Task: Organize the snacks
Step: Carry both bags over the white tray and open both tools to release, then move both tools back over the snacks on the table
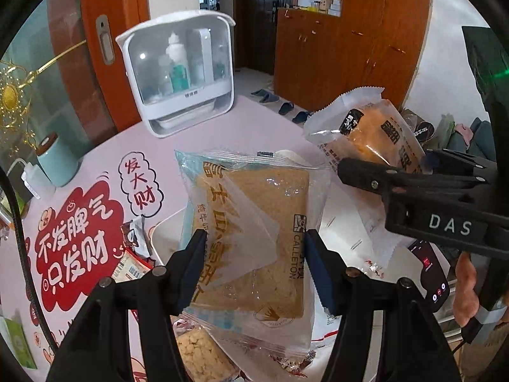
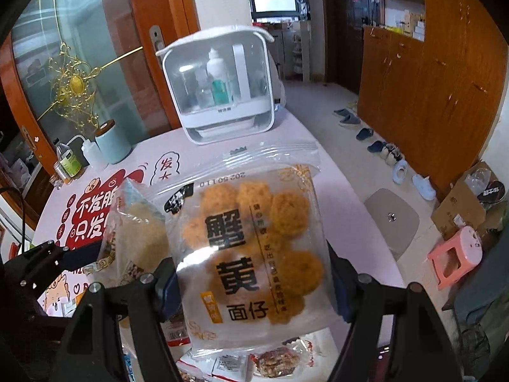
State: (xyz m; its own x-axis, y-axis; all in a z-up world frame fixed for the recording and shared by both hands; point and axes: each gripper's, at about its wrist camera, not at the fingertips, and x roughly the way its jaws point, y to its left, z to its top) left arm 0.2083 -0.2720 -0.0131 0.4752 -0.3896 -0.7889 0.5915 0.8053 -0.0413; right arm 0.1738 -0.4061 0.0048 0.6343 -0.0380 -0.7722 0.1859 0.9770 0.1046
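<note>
Step in hand: carry phase, both packets lifted off bench (image 1: 254,121).
Left tongs (image 1: 254,251) clamped on toast packet (image 1: 254,222), above white tray (image 1: 165,232).
Right tongs (image 2: 254,289) clamped on crab-roe noodle packet (image 2: 254,238), right of toast.
Next, likely: pick sorted spot, lower, release one at a time.

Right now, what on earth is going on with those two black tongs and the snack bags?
A person is sorting snacks with a pair of tongs in each hand. The left tongs grip a clear bag of brown toast, lifted above a white tray. The right tongs hold up a bag of golden crab-roe noodle snacks. More packets lie below on the pink table.
</note>
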